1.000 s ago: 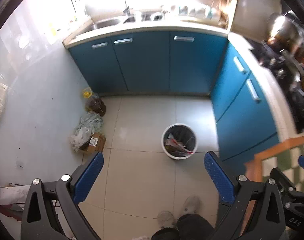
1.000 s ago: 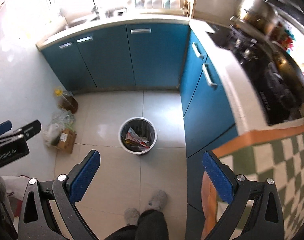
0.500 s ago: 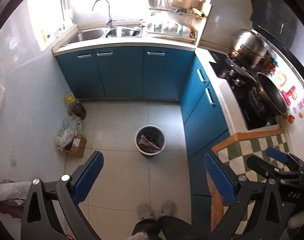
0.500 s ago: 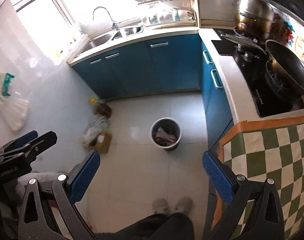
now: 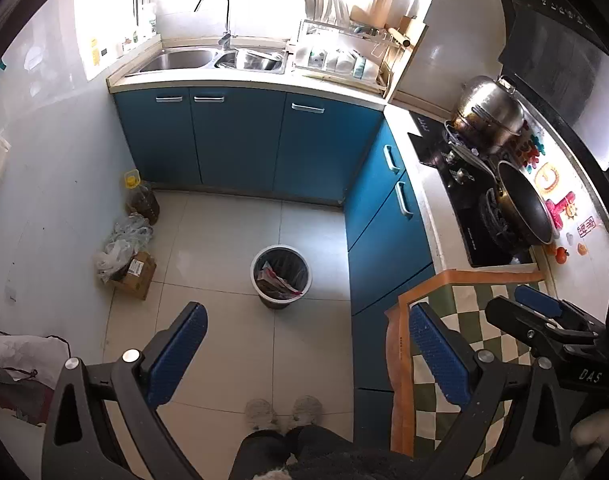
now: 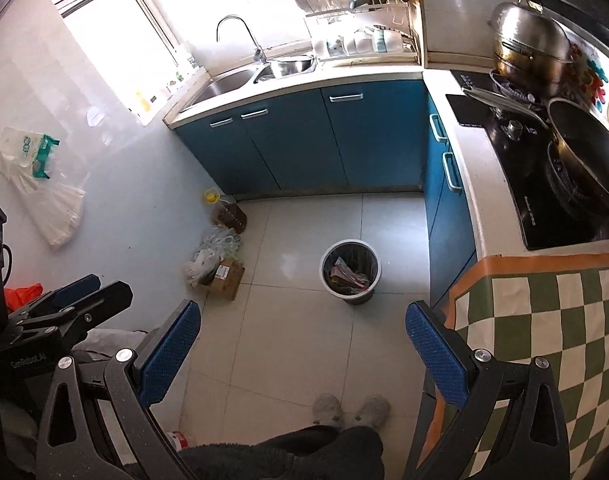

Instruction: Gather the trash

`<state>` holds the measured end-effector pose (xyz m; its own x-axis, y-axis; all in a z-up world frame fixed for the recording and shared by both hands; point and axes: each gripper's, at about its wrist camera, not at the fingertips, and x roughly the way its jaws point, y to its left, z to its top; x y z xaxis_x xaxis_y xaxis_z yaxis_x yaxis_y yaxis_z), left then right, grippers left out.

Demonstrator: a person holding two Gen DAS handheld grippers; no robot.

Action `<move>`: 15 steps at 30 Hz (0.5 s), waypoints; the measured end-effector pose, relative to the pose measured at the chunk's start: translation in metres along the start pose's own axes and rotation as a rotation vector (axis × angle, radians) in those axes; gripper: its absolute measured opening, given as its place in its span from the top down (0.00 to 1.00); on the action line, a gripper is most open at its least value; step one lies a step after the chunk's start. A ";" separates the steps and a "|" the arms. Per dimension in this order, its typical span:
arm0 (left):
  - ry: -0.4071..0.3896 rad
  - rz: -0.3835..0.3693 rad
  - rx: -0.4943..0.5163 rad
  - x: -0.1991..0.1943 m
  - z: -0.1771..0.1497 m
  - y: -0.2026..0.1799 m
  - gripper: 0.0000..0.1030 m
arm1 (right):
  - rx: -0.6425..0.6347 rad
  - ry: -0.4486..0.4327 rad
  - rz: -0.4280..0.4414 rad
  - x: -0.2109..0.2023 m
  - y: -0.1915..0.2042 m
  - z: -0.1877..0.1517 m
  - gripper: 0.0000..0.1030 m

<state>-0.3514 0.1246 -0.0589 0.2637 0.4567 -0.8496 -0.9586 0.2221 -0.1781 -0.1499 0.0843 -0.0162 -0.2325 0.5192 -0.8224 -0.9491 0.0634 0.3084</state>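
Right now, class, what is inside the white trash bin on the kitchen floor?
Inside the trash bin lies crumpled rubbish, reddish and pale wrappers or paper against its dark lining. Whatever lies beneath that top layer is covered, and the scraps are too small to identify.

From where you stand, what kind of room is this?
A small home kitchen: a steel sink with a tap sits over blue cabinets, and a wok rests on a gas hob. A trash bin stands on the tiled floor.
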 end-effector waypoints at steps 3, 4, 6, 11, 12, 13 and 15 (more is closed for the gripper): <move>0.004 -0.012 -0.015 -0.002 -0.003 0.001 0.00 | -0.007 0.001 0.001 -0.002 0.001 0.001 0.00; 0.008 -0.010 -0.019 -0.002 -0.004 0.000 0.00 | -0.008 0.002 0.003 -0.002 0.001 0.001 0.00; 0.009 -0.014 -0.024 -0.003 -0.007 0.000 0.00 | -0.010 0.002 0.003 -0.002 0.001 0.001 0.00; 0.010 -0.018 -0.009 -0.007 -0.011 -0.005 0.00 | -0.017 0.007 0.005 -0.004 0.002 0.000 0.00; 0.014 -0.024 -0.006 -0.007 -0.012 -0.006 0.00 | -0.019 0.009 0.006 -0.005 0.002 0.000 0.00; 0.017 -0.028 -0.006 -0.007 -0.013 -0.007 0.00 | -0.019 0.011 0.006 -0.005 0.001 -0.001 0.00; 0.026 -0.027 -0.005 -0.007 -0.015 -0.009 0.00 | -0.021 0.015 0.011 -0.006 -0.001 -0.004 0.00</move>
<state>-0.3467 0.1069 -0.0586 0.2870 0.4283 -0.8569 -0.9517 0.2297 -0.2040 -0.1487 0.0780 -0.0137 -0.2464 0.5066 -0.8262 -0.9506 0.0399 0.3079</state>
